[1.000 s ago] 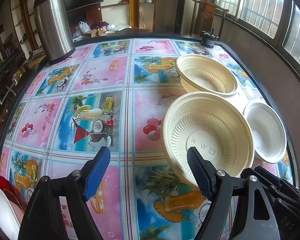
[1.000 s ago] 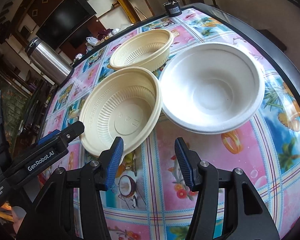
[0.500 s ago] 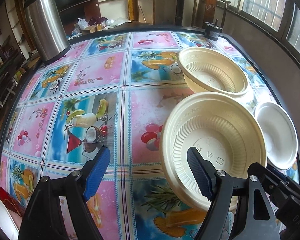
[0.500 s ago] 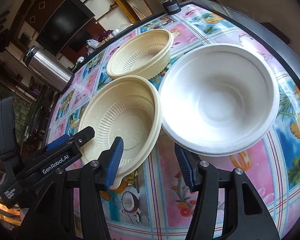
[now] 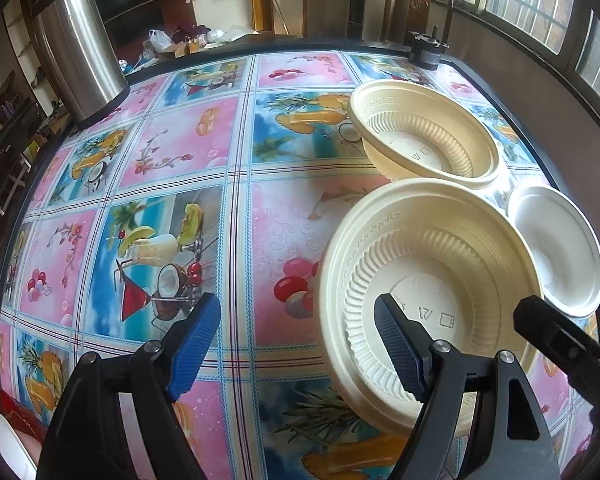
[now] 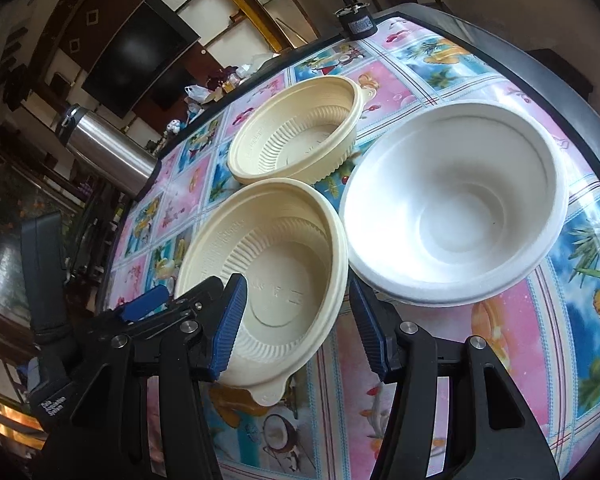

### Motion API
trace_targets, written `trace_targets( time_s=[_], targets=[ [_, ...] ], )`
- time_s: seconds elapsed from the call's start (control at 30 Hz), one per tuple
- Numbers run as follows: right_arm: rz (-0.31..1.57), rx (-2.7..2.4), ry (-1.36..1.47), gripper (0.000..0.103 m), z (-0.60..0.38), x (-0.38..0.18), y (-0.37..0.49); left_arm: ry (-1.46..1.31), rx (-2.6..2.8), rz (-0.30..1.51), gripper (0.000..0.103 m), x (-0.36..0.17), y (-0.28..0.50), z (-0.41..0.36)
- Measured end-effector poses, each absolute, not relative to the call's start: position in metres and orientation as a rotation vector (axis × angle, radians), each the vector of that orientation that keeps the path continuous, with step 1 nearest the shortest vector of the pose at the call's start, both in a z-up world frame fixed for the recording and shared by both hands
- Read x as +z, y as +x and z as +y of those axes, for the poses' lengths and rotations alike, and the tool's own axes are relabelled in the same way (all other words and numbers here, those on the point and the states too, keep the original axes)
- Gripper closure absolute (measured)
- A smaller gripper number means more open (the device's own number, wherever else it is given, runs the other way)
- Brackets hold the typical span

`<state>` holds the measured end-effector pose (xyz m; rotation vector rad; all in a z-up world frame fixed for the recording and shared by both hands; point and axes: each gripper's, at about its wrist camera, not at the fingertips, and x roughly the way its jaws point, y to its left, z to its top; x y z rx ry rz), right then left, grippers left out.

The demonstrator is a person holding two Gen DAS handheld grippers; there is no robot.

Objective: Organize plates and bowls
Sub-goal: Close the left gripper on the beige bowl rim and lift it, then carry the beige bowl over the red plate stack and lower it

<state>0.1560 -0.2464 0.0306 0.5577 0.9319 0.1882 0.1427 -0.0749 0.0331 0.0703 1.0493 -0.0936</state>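
Hovering both tongs over near cream bowl (image 6: 276, 276) on table (image 5: 236, 216): L tongs (image 5: 298, 344) spread, R tongs (image 6: 298, 326) straddle its rim, not pinching. White bowl (image 6: 456, 212) beside it, 2nd cream bowl (image 6: 300, 132) behind.

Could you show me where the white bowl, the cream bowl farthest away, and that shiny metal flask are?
white bowl (image 6: 456, 216): right wrist view, inner floor.
far cream bowl (image 6: 296, 136): right wrist view, ribbed inner wall.
metal flask (image 5: 78, 52): left wrist view, steel side.
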Motion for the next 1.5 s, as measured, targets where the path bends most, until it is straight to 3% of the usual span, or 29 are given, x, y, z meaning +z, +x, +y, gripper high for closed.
trace_targets(
  time_s=[0.23,0.57,0.7,0.8,1.5],
  targets=[
    [0.945,0.17,0.473,0.05,-0.241,0.03,0.164,0.07,-0.108,1.072,0.024,0.028,0.146,-0.082],
    [0.947,0.174,0.41,0.082,-0.241,0.026,0.164,0.06,-0.12,1.071,0.025,0.027,0.145,-0.086],
    [0.956,0.193,0.393,0.086,-0.238,0.023,0.164,0.063,-0.117,1.091,0.072,0.026,0.144,-0.086],
    [0.952,0.19,0.371,0.086,-0.235,0.023,0.16,0.093,-0.1,1.09,0.084,0.024,0.14,-0.084],
    [0.923,0.254,0.324,0.086,-0.195,0.051,0.099,0.035,-0.082,1.047,0.086,0.055,0.074,-0.037]
  ],
)
